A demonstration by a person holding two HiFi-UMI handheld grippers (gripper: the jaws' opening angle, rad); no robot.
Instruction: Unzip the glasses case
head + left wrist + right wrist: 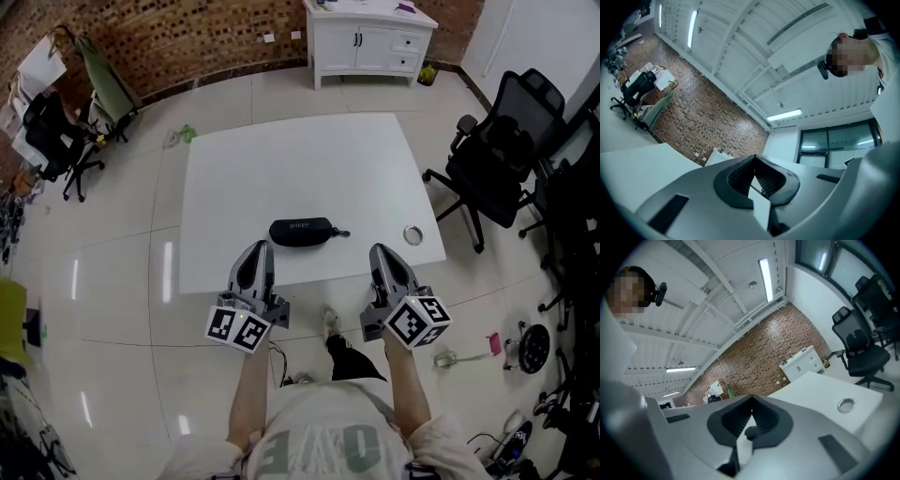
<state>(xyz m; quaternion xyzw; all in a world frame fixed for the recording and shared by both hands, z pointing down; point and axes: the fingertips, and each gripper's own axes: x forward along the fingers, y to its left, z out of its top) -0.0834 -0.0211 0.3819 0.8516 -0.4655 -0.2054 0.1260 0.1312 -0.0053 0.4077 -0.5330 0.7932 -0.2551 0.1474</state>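
Observation:
A black zipped glasses case [300,232] lies near the front edge of the white table [300,159], its zip pull [342,232] sticking out at its right end. My left gripper [260,247] hovers just in front of the case, slightly to its left, with its jaws shut and empty. My right gripper [379,250] is held in front and to the right of the case, also shut and empty. In the left gripper view the left gripper [753,159] points up at the brick wall and ceiling. In the right gripper view the right gripper [751,399] looks over the table top.
A round metal grommet [412,234] sits in the table near its front right corner, and the grommet [846,404] also shows in the right gripper view. Black office chairs [497,150] stand to the right, a white cabinet [368,39] at the back, more chairs [56,141] at left.

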